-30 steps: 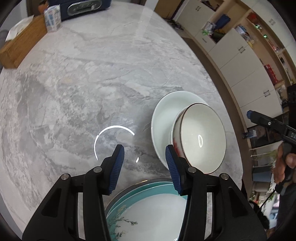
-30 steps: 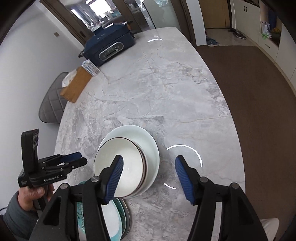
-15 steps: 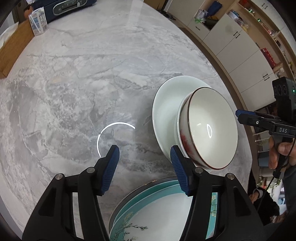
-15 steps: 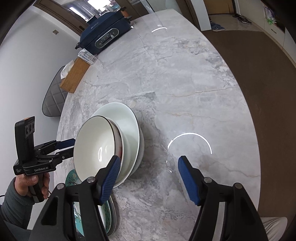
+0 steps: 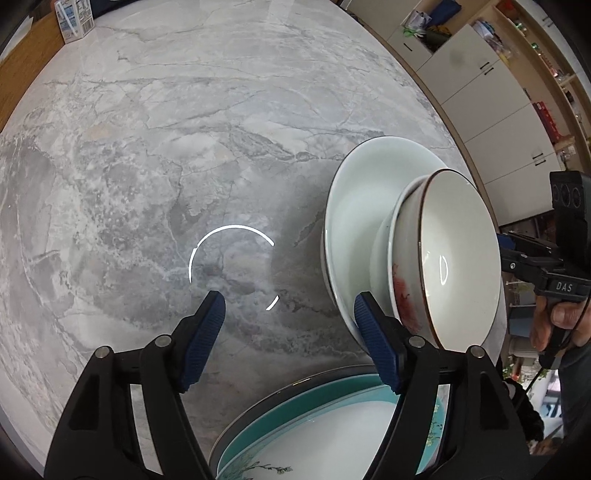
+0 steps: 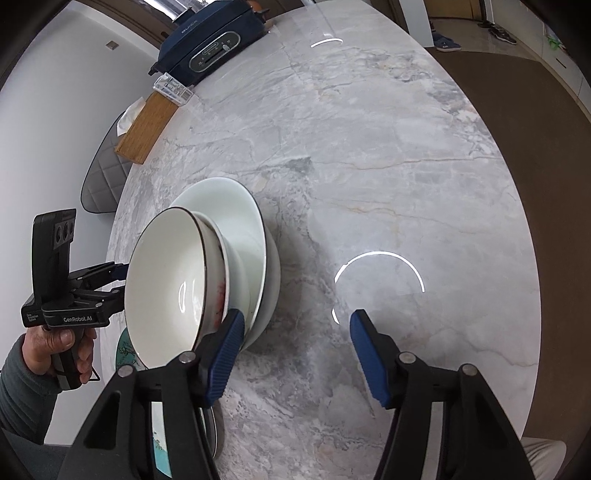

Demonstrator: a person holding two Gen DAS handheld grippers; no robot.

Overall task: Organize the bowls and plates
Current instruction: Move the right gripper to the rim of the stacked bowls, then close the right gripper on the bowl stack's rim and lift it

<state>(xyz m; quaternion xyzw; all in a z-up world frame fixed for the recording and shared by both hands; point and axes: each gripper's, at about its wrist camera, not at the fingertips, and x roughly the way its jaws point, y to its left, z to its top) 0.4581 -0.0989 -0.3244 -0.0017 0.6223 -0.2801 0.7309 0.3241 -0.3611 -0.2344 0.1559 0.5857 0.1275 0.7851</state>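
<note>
Stacked bowls point(image 5: 436, 258) rest on the marble table point(image 5: 184, 147), beside the left gripper's point(image 5: 286, 314) right jaw and the right gripper's point(image 6: 295, 328) left jaw. Both grippers gape wide, empty. Teal plates point(image 5: 332, 424) sit under the left jaws. Advice: close squarely on the rim, lift level.

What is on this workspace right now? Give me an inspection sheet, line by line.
Surface: grey marble table, glossy, ring-light reflections.
Job's things: brown-rimmed bowl nested in white dishes; teal plates stacked at the near edge.
Clutter: blue appliance, wooden box, small carton, all at the far end.
Grippers: left gripper open, empty, its right finger near the dishes; right gripper open, empty, its left finger by the bowl.
Cables: thin cord under the right hand.
Surroundings: white cabinets, brown floor, grey chair.
</note>
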